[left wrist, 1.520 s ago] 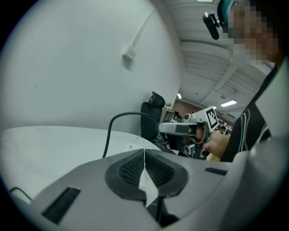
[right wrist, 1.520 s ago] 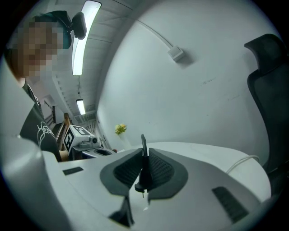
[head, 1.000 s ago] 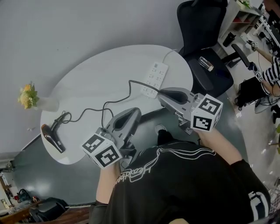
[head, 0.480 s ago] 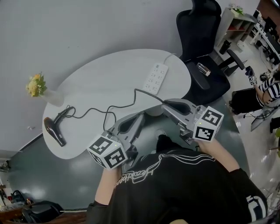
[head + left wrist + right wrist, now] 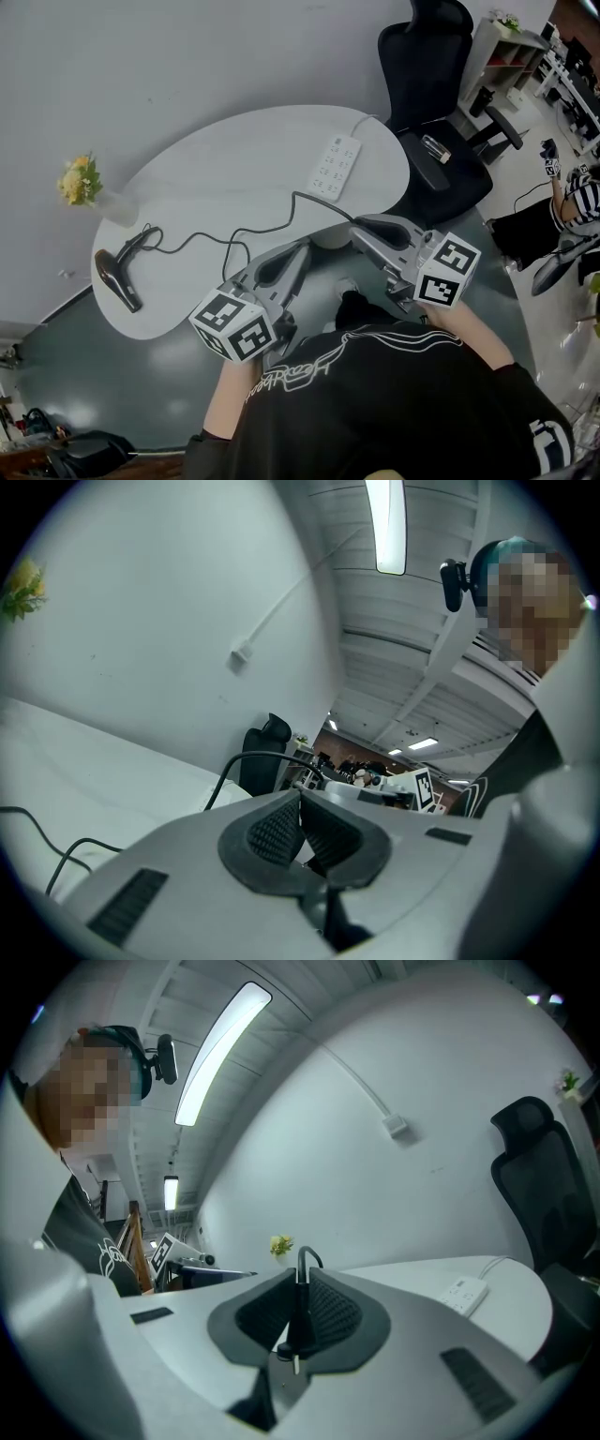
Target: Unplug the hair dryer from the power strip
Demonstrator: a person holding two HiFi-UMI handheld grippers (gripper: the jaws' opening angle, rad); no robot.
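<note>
The white power strip (image 5: 336, 166) lies on the far right part of the white oval table (image 5: 206, 159), with no plug in it that I can see. At the table's left end lies the black hair dryer (image 5: 116, 280). Its black cord (image 5: 253, 228) snakes across the table to my right gripper (image 5: 362, 225), which is shut on the dryer's plug (image 5: 297, 1321); the prongs point back toward the camera. The strip (image 5: 466, 1291) lies ahead to the right, apart from the plug. My left gripper (image 5: 301, 249) hovers at the near table edge, shut with nothing in it (image 5: 300, 825).
A small vase of yellow flowers (image 5: 80, 185) stands at the table's far left. A black office chair (image 5: 441, 112) stands just beyond the table's right end. A person in a striped top (image 5: 581, 202) is at the far right, with shelves behind.
My right gripper has drawn back from the power strip toward me with the plug, and the cord trails after it. The left gripper has barely shifted.
</note>
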